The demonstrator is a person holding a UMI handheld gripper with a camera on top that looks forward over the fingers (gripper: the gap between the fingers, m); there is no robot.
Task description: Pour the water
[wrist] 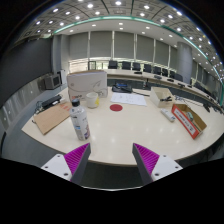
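Overhead, rows of ceiling lights burn above a large room lined with windows, as a hand-held gripper (112,160) hangs over a pale bench (130,130) with its two fingers spread wide and nothing between them. Their magenta pads (76,157) face each other across an open gap.

At the far left of the bench lies a flat brown piece of cardboard (50,116). Just right of it, ahead of the left finger, a clear plastic bottle (79,121) with a white label stands upright; its contents cannot be made out. Behind the bottle rises a white box-shaped object (87,84), and a small pale cup (92,101) stands beside it, well beyond the bottle.

Near the middle of the bench a red round mark (116,107) shows on the surface, with a sheet of white paper (128,98) farther back. To the right, a small white box (167,114) rests on the bench, and next to it, at the right edge, stands a red and tan open box (189,119). Desks with dark monitors (140,68) line the wall under the windows.
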